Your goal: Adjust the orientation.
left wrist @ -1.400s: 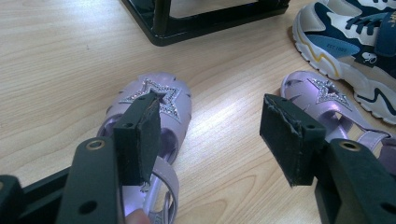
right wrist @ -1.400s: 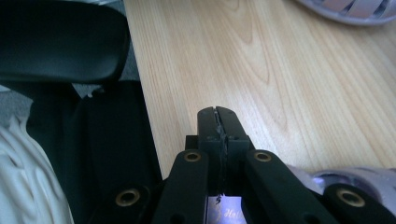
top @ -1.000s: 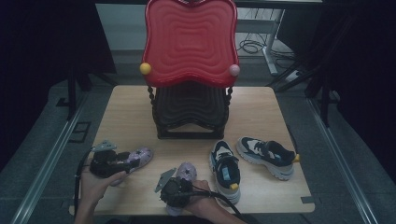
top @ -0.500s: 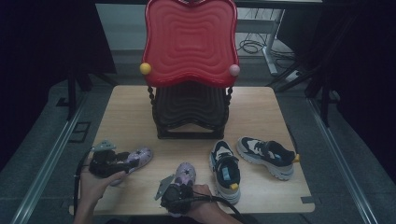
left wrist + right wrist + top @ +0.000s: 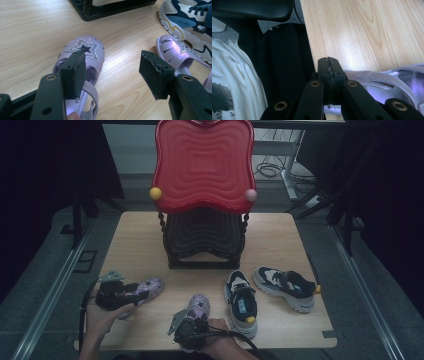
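Right gripper (image 5: pixel 328 75) pressed together on a lilac sandal's strap (image 5: pixel 372 76), bottom centre of the high view. Left gripper (image 5: pixel 112 72) spread apart over a second lilac star sandal (image 5: pixel 85 53), lower left. Blue-and-white sneakers (image 5: pixel 272 292) lower right; tongue label unreadable. Red-backed chair (image 5: pixel 202 165) at top.

A light wooden table (image 5: pixel 140 240) carries a black stand (image 5: pixel 204 240) with a red tray, two lilac sandals (image 5: pixel 148 290) (image 5: pixel 199 306) and apparently two sneakers (image 5: pixel 241 303) (image 5: pixel 285 287).
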`<act>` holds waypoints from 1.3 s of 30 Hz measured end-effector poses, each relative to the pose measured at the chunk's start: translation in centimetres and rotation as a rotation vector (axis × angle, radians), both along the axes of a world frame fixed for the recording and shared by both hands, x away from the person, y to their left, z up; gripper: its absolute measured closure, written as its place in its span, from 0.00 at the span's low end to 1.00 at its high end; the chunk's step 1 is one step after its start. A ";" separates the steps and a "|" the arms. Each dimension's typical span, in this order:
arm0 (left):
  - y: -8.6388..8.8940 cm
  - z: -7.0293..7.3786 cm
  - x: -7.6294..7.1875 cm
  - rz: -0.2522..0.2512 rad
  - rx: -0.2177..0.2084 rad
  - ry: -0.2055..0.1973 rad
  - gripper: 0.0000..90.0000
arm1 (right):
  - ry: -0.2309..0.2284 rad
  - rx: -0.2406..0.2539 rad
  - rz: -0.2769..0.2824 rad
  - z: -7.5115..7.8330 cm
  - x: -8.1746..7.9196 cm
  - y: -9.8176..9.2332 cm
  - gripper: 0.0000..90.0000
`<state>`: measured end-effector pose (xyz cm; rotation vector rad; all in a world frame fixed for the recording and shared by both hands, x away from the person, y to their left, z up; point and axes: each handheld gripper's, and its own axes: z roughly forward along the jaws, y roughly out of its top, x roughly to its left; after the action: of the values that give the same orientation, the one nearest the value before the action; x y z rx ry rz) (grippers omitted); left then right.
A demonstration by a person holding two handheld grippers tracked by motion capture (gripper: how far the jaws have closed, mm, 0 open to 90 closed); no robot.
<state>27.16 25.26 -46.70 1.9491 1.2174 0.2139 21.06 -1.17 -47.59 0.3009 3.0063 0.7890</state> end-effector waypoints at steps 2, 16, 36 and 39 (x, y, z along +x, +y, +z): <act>0.1 0.0 0.0 0.002 -0.002 0.000 0.43 | -0.001 -0.013 0.004 -0.1 0.1 0.2 1.00; 0.1 0.0 0.0 0.004 0.000 0.001 0.43 | 0.031 -0.032 0.021 -0.3 -0.4 -1.0 1.00; 0.1 0.0 0.0 0.000 -0.001 -0.001 0.43 | 0.018 -0.005 0.009 -0.8 0.2 -0.6 1.00; 0.0 0.0 0.0 -0.001 0.002 0.000 0.43 | 0.019 -0.028 0.014 -0.7 -0.2 -1.1 1.00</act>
<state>27.14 25.28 -46.66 1.9513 1.2166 0.2142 20.85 -2.29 -48.29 0.2888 3.0371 0.7488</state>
